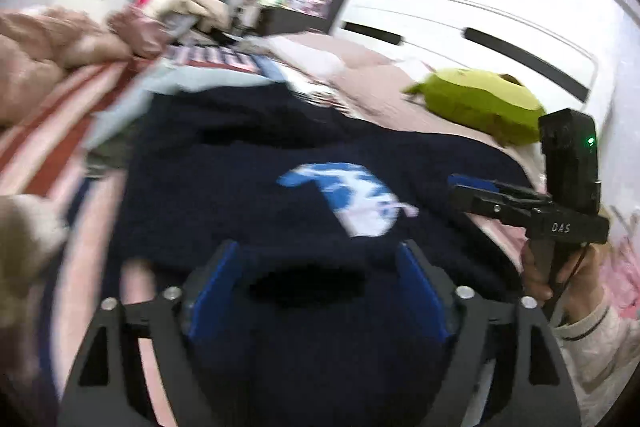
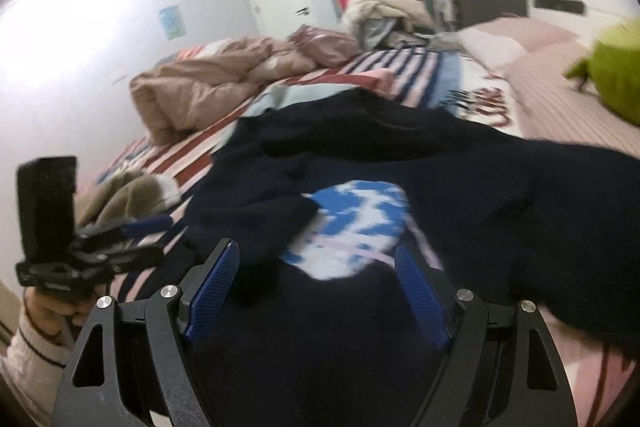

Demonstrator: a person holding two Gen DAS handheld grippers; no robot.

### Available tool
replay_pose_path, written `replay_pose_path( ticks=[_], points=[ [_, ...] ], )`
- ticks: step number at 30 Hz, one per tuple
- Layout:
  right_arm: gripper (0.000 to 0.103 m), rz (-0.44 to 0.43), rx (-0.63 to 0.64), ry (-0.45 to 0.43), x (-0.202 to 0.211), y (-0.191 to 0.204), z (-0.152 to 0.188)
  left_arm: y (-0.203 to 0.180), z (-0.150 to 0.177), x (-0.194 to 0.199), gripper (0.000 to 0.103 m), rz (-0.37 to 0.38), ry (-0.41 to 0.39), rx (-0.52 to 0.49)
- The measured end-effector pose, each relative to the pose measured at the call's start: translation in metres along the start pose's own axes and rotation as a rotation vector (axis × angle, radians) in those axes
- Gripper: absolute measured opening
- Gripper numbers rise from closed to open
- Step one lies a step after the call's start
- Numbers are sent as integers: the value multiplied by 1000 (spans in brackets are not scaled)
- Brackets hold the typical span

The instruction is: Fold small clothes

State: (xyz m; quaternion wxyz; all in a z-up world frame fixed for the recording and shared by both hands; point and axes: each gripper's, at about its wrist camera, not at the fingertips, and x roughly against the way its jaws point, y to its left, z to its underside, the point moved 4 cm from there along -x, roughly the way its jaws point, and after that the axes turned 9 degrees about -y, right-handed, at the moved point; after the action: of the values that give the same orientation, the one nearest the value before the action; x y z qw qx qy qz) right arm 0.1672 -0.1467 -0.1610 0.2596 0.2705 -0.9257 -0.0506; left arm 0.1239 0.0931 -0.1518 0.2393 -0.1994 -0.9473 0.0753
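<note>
Both my grippers are over the bed [image 2: 168, 163] now, looking down at the navy sweater [image 1: 248, 155] spread across the striped bedspread. Its blue-and-white print [image 1: 352, 199] faces up, right in the middle of the cloth.

My left gripper [image 1: 320, 291] has its jaws released and spread wide, blue pads standing apart with only dark knit below them; nothing is pinched. From the left wrist view, my right gripper [image 1: 480, 189] sits off to the right, at the sweater's edge, with my hand [image 1: 560, 271] wrapped round its handle.

My right gripper [image 2: 318, 291] shows the same: jaws released and gaping, pads apart, the sweater lying beneath and between them, not clamped. A fold of navy cloth lies over part of the print [image 2: 360, 223] on this side. The left gripper [image 2: 120, 239] shows at the far left, low above the stripes, beside a beige garment [image 2: 128, 195].

A pink quilt [image 2: 200, 83] is bunched at the far end of the bed, and a green plush toy [image 1: 480, 103] lies well apart from the sweater. The picture is blurred.
</note>
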Motion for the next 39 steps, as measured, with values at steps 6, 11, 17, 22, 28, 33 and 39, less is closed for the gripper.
replay_pose_path(
  ticks=[6,11,17,22,28,33,39],
  points=[
    [78,-86,124,82,-55,71,1,44,-4,52,86,-290,-42,-28],
    [77,-77,230,198,-118,118,23,71,-3,71,100,-352,-69,-10],
    [57,55,246,237,-147,114,35,77,3,72,102,-368,-94,-19],
    [9,97,196,161,-119,103,23,73,3,63,102,-351,-92,-22],
    [5,180,67,58,-67,68,15,69,1,57,102,-291,-98,36],
    [3,269,-13,-21,-20,33,20,59,2,50,102,-273,-82,32],
    [3,317,-56,-110,26,15,20,43,3,45,102,-209,-79,63]
  ],
)
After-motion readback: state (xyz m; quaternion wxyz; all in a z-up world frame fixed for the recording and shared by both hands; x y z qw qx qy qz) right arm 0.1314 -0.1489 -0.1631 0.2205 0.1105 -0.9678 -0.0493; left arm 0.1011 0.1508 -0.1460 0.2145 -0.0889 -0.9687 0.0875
